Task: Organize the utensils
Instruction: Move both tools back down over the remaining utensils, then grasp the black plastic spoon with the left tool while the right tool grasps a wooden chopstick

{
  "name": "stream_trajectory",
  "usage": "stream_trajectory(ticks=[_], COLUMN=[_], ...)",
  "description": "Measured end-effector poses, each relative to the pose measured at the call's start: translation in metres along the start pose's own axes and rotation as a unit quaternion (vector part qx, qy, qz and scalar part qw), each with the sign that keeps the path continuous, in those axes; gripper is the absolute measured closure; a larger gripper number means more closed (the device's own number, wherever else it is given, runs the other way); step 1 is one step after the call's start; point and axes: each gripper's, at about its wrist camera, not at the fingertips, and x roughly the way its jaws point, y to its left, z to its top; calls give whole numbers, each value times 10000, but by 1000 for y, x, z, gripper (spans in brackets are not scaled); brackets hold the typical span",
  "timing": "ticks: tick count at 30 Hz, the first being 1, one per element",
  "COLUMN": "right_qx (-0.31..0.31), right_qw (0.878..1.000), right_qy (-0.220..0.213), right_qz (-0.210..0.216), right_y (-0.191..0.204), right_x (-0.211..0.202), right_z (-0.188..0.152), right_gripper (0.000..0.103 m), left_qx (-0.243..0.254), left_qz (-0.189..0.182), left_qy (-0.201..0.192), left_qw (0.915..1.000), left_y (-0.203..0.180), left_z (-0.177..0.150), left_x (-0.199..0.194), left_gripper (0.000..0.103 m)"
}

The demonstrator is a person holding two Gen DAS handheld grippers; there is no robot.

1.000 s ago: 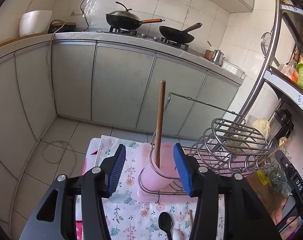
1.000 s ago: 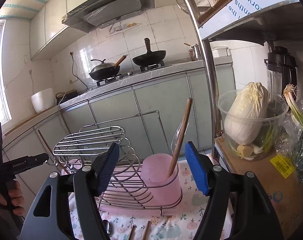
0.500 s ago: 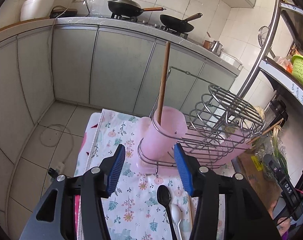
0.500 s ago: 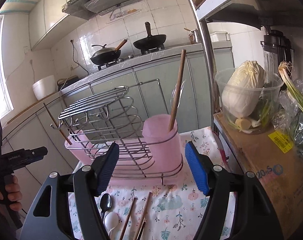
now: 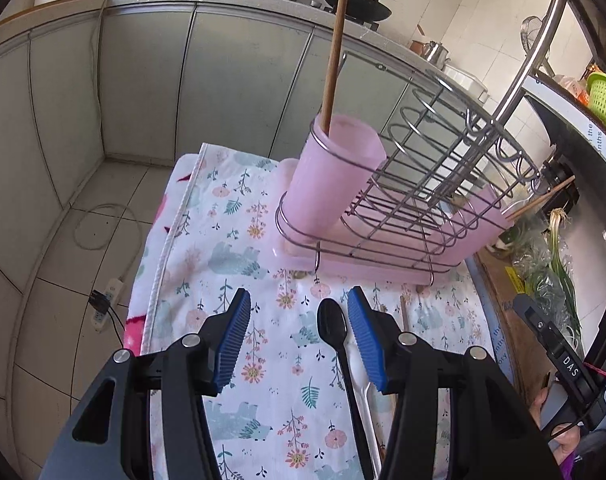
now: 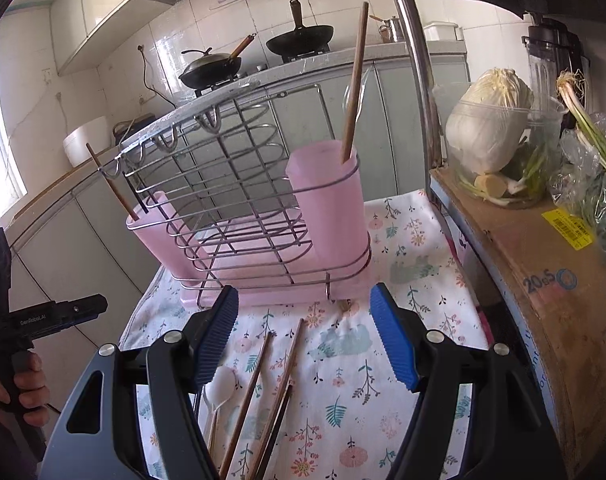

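A wire rack [image 5: 423,168] [image 6: 223,184] with a pink tray stands at the far end of a floral cloth [image 5: 271,380] [image 6: 359,400]. Its pink cup [image 5: 335,176] [image 6: 327,204] holds one wooden stick [image 5: 334,52] [image 6: 355,80]. A second pink cup [image 6: 159,232] holds thin sticks. A black spoon [image 5: 335,332] and a white spoon [image 5: 367,392] [image 6: 221,384] lie on the cloth, with several chopsticks [image 6: 263,384] beside them. My left gripper [image 5: 299,336] is open above the cloth, the black spoon just inside its right pad. My right gripper [image 6: 303,336] is open over the chopsticks.
Grey kitchen cabinets and a counter with two woks [image 6: 259,56] lie behind. A cardboard box [image 6: 543,264] with a tub of cabbage [image 6: 491,128] and green onions sits at the right. A metal shelf post [image 5: 531,40] rises by the rack. A hand [image 6: 23,380] holds the other gripper's handle.
Both grippers have sunk and tipped downwards towards the cloth. The spoons and chopsticks have come into fuller view. The jaws look the same width.
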Motion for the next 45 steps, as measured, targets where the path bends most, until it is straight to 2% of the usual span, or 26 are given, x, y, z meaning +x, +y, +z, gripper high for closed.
stream_trajectory(ticks=[7, 14, 20, 23, 28, 30, 32, 35, 41, 45], right_qx=[121, 243, 558, 723, 850, 897, 953, 1053, 1167, 1053], right_qw=[9990, 9963, 9885, 9834, 9796, 9783, 9763, 9736, 9662, 9625], right_qy=[414, 810, 1295, 1497, 1633, 1683, 1755, 1828, 2106, 2374], right_qz=[62, 179, 554, 725, 801, 813, 838, 872, 927, 788], right_y=[-7, -13, -22, -27, -33, -35, -37, -40, -35, -22], right_x=[14, 29, 46, 52, 58, 60, 63, 66, 84, 103], right_z=[-14, -22, -29, -32, -34, -34, -35, -35, -31, -27], right_gripper=[34, 34, 34, 34, 37, 41, 46, 52, 70, 74], left_qx=[39, 75, -299, -518, -508, -518, -463, -557, -628, -562], left_qz=[69, -69, -466, -530, -424, -335, -251, -326, -464, -503], left_qy=[444, 1021, 1891, 2126, 2273, 2288, 2260, 2261, 2044, 1905], left_qw=[9990, 9947, 9804, 9743, 9716, 9715, 9727, 9720, 9758, 9788], left_y=[2, -2, -10, -13, -21, -24, -25, -19, -4, 2], left_z=[-19, -28, -30, -28, -25, -26, -25, -22, -14, -8], left_x=[20, 48, 92, 111, 132, 137, 139, 138, 120, 106], left_gripper=[53, 56, 62, 62, 63, 70, 85, 94, 95, 96])
